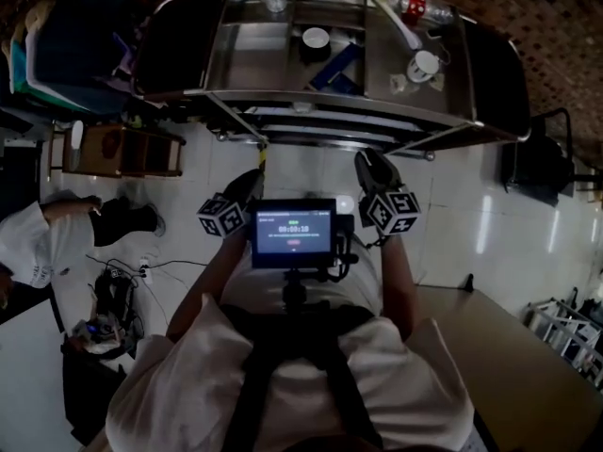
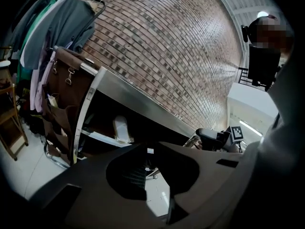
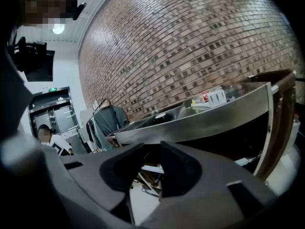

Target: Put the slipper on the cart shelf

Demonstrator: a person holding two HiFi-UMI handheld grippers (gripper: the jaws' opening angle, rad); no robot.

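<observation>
**Brick-Walled Room, Steel Cart: Slipper Placement Status**

Brick wall [image 2: 181, 46] backs a steel cart [image 1: 283, 97]. The cart stands on a white tiled floor [image 1: 471, 224] at 12 o'clock from the person.

**Progress.** A pale object that reads as the slipper [image 2: 122, 128] sits on the cart's lower shelf [image 2: 102, 138]. In the left gripper view it is at 10 o'clock from the left gripper [image 2: 150, 149]. If that reading is correct, placement appears complete and only withdrawal is left. No other slipper is identifiable in any view.

**Gripper state.** The left gripper is clenched, with its jaws together and nothing between them. The right gripper [image 3: 151, 147] shows the same: jaws together and empty. Both point toward the cart front and are apart from it.

**Slipper appearance.** The slipper is off-white and elongated with a rounded end. It is positioned near the shelf's front edge, beneath the top tray. Whether it lies flat or leans cannot be told, and its material is too small to read.
</observation>
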